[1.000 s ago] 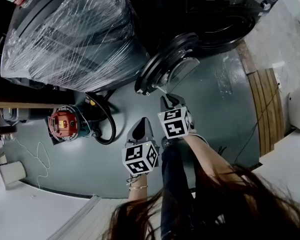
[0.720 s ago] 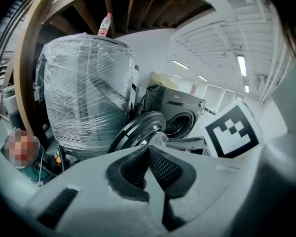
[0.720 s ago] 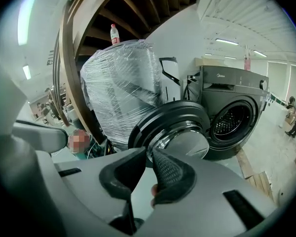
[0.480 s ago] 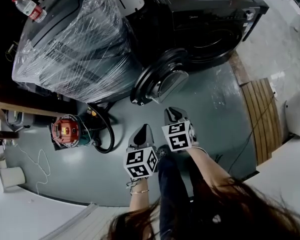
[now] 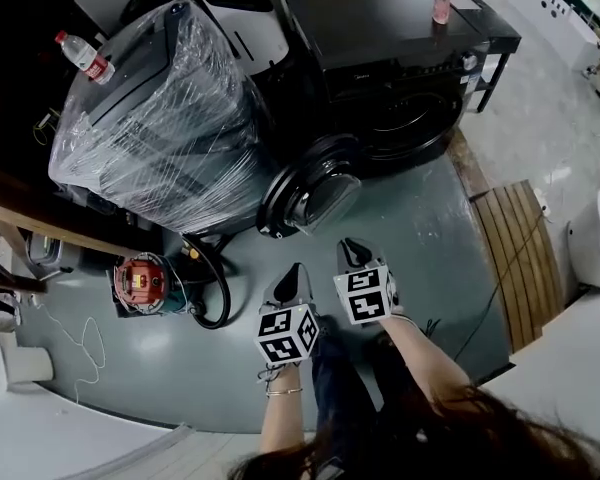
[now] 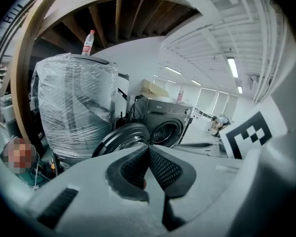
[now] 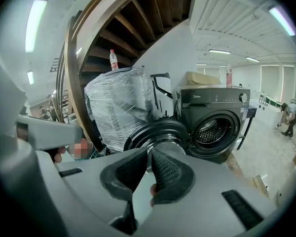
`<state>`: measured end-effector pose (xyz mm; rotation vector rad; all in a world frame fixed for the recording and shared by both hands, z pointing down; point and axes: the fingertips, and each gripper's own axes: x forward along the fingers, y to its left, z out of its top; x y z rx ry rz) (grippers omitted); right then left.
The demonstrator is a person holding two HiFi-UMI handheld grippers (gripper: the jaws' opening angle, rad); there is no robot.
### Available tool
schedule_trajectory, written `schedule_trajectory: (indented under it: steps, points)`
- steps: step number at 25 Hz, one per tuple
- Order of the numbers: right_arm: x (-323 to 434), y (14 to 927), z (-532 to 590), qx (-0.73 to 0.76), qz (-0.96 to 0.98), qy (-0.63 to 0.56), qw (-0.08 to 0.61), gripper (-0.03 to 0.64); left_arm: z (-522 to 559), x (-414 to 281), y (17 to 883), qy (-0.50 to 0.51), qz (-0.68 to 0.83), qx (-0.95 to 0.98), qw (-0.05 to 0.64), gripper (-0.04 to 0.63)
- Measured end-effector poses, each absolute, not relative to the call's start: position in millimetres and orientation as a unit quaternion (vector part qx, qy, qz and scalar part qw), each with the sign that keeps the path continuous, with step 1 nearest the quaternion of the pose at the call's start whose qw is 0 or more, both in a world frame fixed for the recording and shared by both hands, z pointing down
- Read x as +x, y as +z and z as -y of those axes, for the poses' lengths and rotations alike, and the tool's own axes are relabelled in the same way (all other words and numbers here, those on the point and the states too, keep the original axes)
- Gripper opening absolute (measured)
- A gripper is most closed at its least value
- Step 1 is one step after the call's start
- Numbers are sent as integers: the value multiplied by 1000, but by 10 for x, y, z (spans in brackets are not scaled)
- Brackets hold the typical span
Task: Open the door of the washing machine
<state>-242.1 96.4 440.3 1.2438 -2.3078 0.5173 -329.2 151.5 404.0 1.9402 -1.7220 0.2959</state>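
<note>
Washing machine: a black washing machine [image 5: 400,58] stood at the back, on the grey floor [image 5: 420,228].
Door: the round door [image 5: 310,183] of the washing machine was swung wide open. It stuck out from the machine's front, on the side of the wrapped box, with its glass bump facing the person.
Hole: the round hole [image 7: 213,131] in the washing machine's front was in plain sight, with the shiny drum inside.
Left gripper: the left gripper [image 6: 148,146] hung in the air in front of the washing machine, well apart from the door. Its 2 jaws were together, with nothing in them.
Right gripper: the right gripper [image 7: 149,151] hung just beside the left one, also well apart from the door. Its jaws had just been closing and left only a thin gap, with nothing in it.
Wrapped box: a big box in clear plastic wrap [image 5: 170,128] stood just beside the washing machine, with 1 bottle [image 5: 83,58] on top.
Pink bottle: 1 pink bottle [image 5: 442,3] stood on top of the washing machine.
Red tool: a red tool [image 5: 145,280] lay on the floor, well apart from the washing machine, past the wrapped box.
</note>
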Motion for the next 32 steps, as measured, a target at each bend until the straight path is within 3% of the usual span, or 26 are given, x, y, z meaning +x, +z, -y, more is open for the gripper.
schedule_trajectory:
  steps: [17, 32]
  points:
    - [-1602, 3629, -1229, 462, 849, 168, 194, 11, -1643, -2491, 3233, 106, 645, 728, 208, 14]
    - [-1432, 2952, -1422, 512, 835, 129, 152, 0, -1846, -2438, 2664, 92, 614, 767, 163, 14]
